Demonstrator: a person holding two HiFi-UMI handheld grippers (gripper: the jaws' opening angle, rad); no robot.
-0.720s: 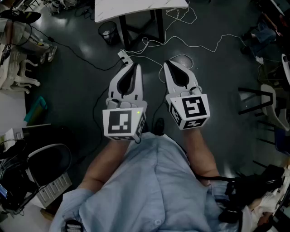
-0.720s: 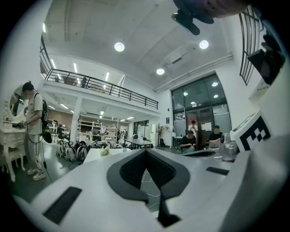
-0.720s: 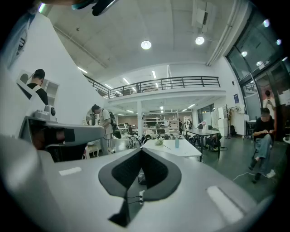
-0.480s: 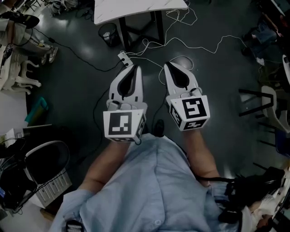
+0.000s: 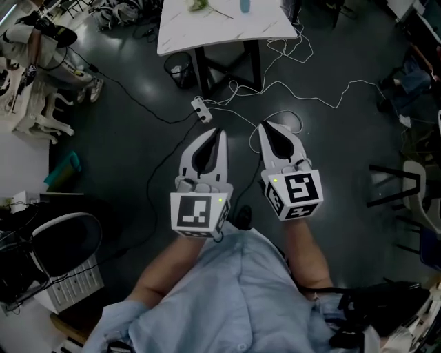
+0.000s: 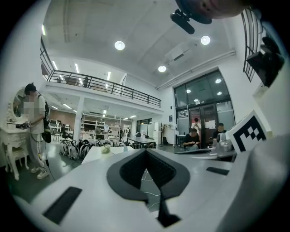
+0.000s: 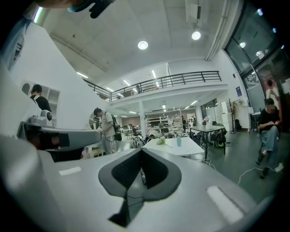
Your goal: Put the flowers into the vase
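Head view: by my reading, nothing of the job is done yet. The flower [image 5: 200, 5], a pale green bloom on a thin stem, lies flat on the white, marble-veined table [image 5: 220, 34] at the top edge. The vase [image 5: 244, 5] is a small light-blue cylinder standing near the flower and apart from it, and I can see nothing in it. I'm holding both tools over dark, glossy floor, well short of the table. The left gripper [image 5: 219, 132] and right gripper [image 5: 264, 127] are smooth white plastic shells that taper to a point. Each carries a black-and-white marker cube at the back, and both claws are pressed together and empty. White cables [image 5: 303, 96] loop over the floor from a power strip [image 5: 200, 109], and a wire-mesh bin [image 5: 177, 69] sits beside the table leg.

Left gripper view: my claw's tips meet, and the dark ribbed pads [image 6: 131, 170] frame a teardrop hollow with nothing in it. Far ahead on the tabletop the flower [image 6: 105, 149] is a small pale clump, with the vase [image 6: 125, 148] a thin blue sliver beside it.

Right gripper view: this claw is also closed tip to tip and holds nothing. The table is clearer here. The flower's [image 7: 161, 141] stem runs towards the vase [image 7: 178, 141], which looks matte and straight-sided.

I judge the whole job is left: approach, open a claw, take the stem, and stand it in the vase.
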